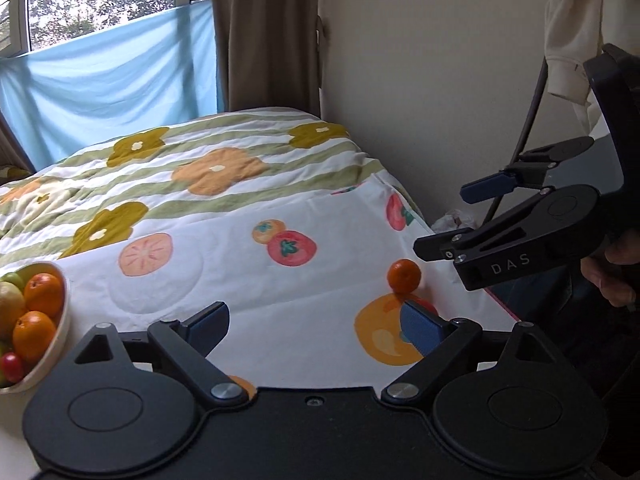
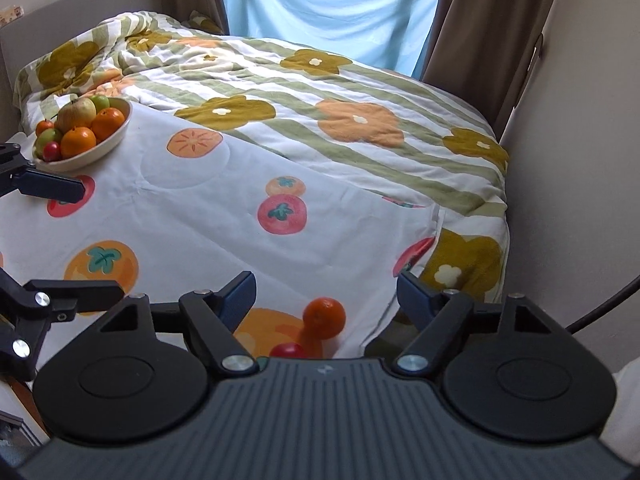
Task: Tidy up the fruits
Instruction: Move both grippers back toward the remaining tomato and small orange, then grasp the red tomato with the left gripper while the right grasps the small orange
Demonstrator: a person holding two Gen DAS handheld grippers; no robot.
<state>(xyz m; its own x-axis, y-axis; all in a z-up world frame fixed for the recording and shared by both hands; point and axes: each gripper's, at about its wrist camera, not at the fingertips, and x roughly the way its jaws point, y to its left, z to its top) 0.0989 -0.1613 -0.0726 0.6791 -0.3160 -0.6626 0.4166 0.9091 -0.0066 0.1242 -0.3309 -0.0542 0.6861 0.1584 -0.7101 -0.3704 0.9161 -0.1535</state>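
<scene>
On the bedspread [image 2: 200,216], an orange [image 2: 324,317] lies just ahead between the wide-open, empty right gripper [image 2: 326,292].

left gripper [image 1: 316,326]: tilted downward, jaws wide apart, nothing between its 2 blue pads [image 1: 420,326].
right gripper [image 2: 326,294]: tilted downward, jaws wide apart, pads [image 2: 240,292] pressing on nothing.
hand [image 1: 616,276]: wrapped around the right gripper's handle, at the far right of the left view.
</scene>
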